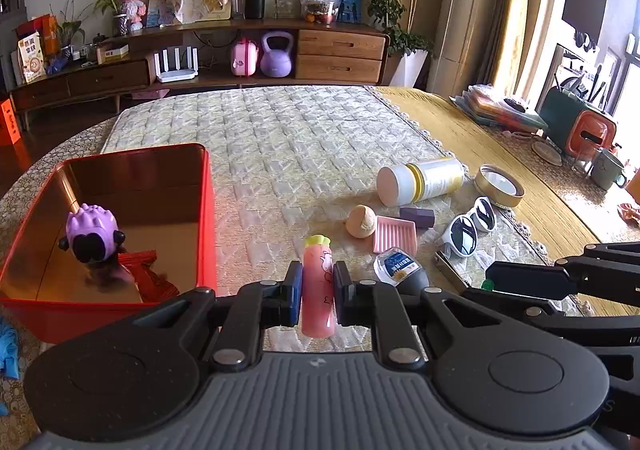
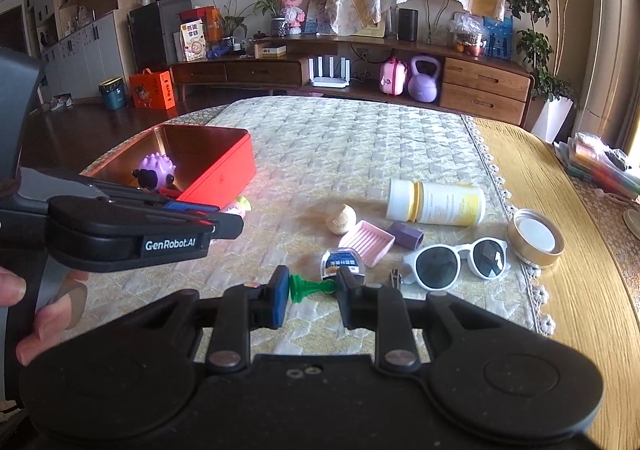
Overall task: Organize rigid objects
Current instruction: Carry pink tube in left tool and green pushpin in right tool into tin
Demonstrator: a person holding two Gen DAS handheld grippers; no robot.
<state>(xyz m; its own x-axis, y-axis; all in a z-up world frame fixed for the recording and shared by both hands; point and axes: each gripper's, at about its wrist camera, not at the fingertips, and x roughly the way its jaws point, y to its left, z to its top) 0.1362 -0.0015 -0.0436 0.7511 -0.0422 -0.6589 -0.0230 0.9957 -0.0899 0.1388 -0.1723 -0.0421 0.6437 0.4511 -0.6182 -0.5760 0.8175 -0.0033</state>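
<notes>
The left hand-held gripper [image 1: 317, 292] is closed on a pink bottle [image 1: 319, 286], its pads pressing the bottle's sides. The bottle stands upright between the jaws, long axis running top to bottom of the left wrist view, yellow cap toward the top, low in the centre of the frame. To its left, in the lower left, sits the red tin [image 1: 206, 218], open, with a purple toy [image 1: 92, 232] inside.

The right hand-held gripper [image 2: 312, 286] is closed partway on a small green piece [image 2: 310, 285]. The piece lies crosswise, long axis left to right in the right wrist view, its wider ribbed end against the left blue pad and the narrow end toward the right pad.

On the quilted cloth [image 1: 280, 146] in the right half lie a white jar [image 1: 420, 180] on its side, lid toward the left, sunglasses [image 1: 470, 226], a pink soap dish [image 1: 395, 235], a purple block [image 1: 417, 217], and a gold lid [image 1: 499, 186].
</notes>
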